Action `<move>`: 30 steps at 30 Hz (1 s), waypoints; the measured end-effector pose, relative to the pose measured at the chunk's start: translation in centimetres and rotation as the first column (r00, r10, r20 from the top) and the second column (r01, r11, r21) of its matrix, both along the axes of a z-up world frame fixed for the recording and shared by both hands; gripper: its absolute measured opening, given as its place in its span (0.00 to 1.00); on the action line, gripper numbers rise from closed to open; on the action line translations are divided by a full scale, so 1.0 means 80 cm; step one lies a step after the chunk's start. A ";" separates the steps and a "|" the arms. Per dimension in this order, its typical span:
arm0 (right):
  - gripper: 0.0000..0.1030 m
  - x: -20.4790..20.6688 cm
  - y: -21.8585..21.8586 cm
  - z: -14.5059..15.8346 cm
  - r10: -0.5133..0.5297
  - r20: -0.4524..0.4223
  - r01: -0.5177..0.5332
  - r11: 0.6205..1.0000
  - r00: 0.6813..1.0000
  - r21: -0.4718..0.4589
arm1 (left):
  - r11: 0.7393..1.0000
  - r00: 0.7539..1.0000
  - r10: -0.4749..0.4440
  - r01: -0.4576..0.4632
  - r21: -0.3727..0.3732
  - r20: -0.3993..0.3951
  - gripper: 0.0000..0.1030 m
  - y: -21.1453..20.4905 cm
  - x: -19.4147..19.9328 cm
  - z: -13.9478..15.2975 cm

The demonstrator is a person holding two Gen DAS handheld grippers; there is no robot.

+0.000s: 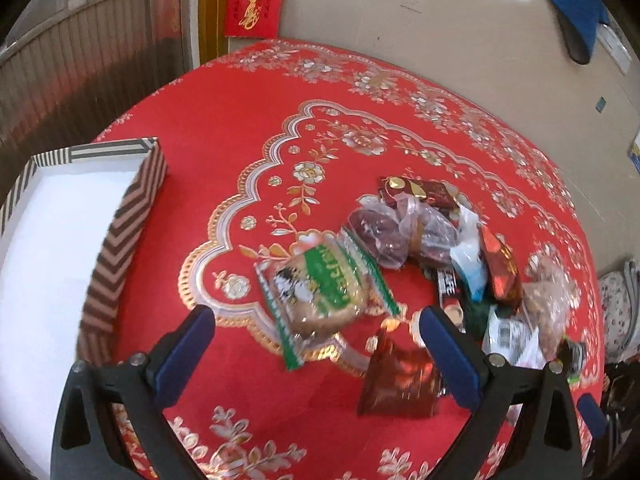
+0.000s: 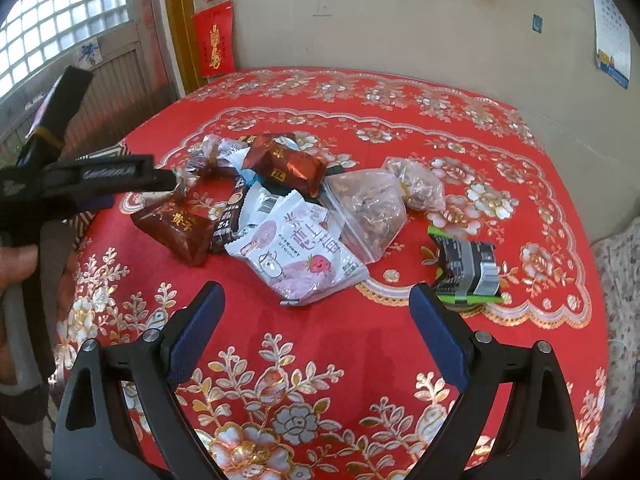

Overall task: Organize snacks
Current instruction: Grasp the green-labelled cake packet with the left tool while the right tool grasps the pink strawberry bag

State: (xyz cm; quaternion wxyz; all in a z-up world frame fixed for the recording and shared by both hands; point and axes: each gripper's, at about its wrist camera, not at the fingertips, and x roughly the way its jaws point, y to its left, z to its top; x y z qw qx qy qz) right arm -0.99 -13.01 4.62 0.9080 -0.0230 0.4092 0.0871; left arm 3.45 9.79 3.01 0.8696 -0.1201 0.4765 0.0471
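A pile of wrapped snacks lies on the red flowered tablecloth (image 1: pixel 224 128). In the left wrist view, a green-edged biscuit pack (image 1: pixel 324 284) lies just ahead of my open left gripper (image 1: pixel 314 320), with a dark red packet (image 1: pixel 400 380) by the right finger. A clear bag of dark red dates (image 1: pixel 396 236) sits behind. In the right wrist view, my right gripper (image 2: pixel 316 296) is open just short of a white and pink strawberry packet (image 2: pixel 300 252). A black and green packet (image 2: pixel 468 268) lies apart to its right. The left gripper's body (image 2: pixel 80 180) reaches in from the left.
A striped box (image 1: pixel 120 248) with a white inside stands at the table's left edge. A clear bag of nuts (image 2: pixel 372 204) and brown packets (image 2: pixel 288 164) fill the pile's middle. A beige wall (image 2: pixel 400 20) runs behind the table. A hand (image 2: pixel 16 264) holds the left gripper's handle.
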 end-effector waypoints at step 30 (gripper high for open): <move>0.56 0.082 0.028 -0.036 0.418 -0.105 -0.422 0.906 0.902 -0.017 | 0.995 0.996 0.043 -0.035 0.094 -0.077 1.00 -0.017 0.042 -0.029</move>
